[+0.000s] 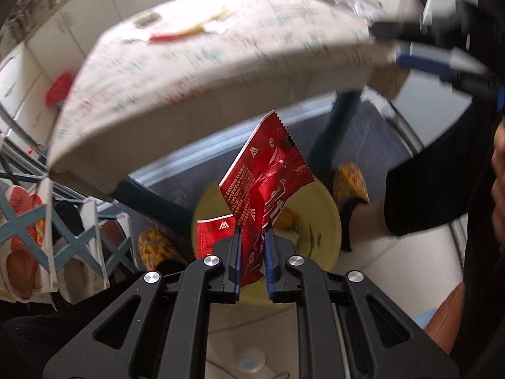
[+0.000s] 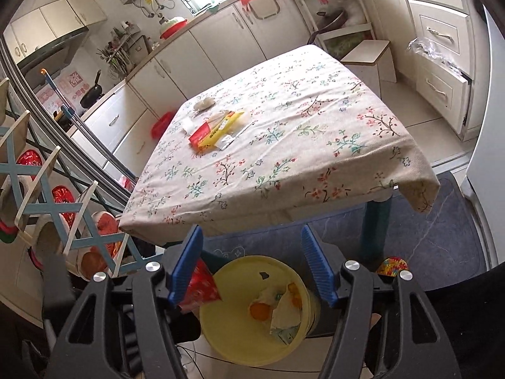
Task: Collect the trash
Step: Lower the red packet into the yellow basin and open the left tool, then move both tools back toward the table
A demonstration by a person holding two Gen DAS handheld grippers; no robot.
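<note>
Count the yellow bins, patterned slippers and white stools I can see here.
Yellow bin: 1
Patterned slippers: 2
White stool: 1
Total: 4

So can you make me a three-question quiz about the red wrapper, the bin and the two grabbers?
1. Where is the red wrapper?
A. flat on the tablecloth
B. between the left gripper's fingers, above the yellow bin
C. on the floor mat

2. What colour are the pads on the right gripper?
A. blue
B. green
C. white

3. How does the right gripper stand?
A. shut on a wrapper
B. shut on nothing
C. open, holding nothing

Answers:
1 B: the left wrist view shows the wrapper pinched upright between the pads, with the bin's mouth right behind it.
2 A: the ribbed pads in the right wrist view are bright blue.
3 C: its fingers stand wide apart, and only the bin and floor show through the gap.
</note>
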